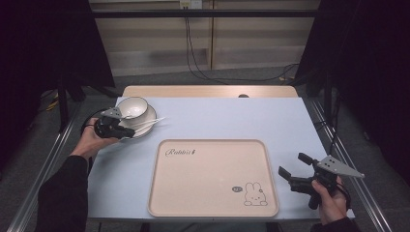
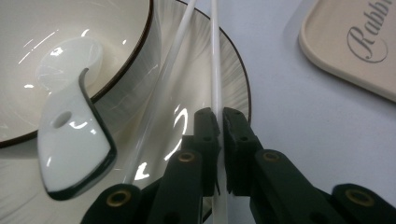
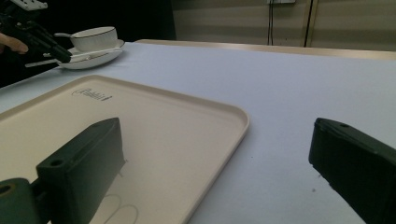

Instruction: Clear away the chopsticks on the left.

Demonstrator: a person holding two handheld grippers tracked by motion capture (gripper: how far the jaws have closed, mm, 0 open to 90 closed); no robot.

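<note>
Presently the left gripper (image 2: 219,122) has its jaws clamped on one white chopstick (image 2: 215,56), taken low on the shaft where it overhangs the near rim of the saucer (image 2: 233,79); the grip looks chosen there because the stick bridges the rim and leaves room under it for the jaws. A second chopstick (image 2: 163,84) lies just beside the first, ungripped, resting across the same saucer. On the saucer stands the bowl (image 1: 132,106), with a white spoon (image 2: 70,135) leaning inside it, handle over the rim; the stacking keeps the set together at the far left of the tray (image 1: 212,203). That tray, beige and printed with a rabbit, sits bare on the table (image 1: 232,116), right of and nearer than the saucer, presumably the destination for the tableware. The right gripper (image 1: 296,170) waits off the tray's right edge, jaws wide apart and holding nothing; I judge it kept clear so the left hand may lift the chopstick first.
</note>
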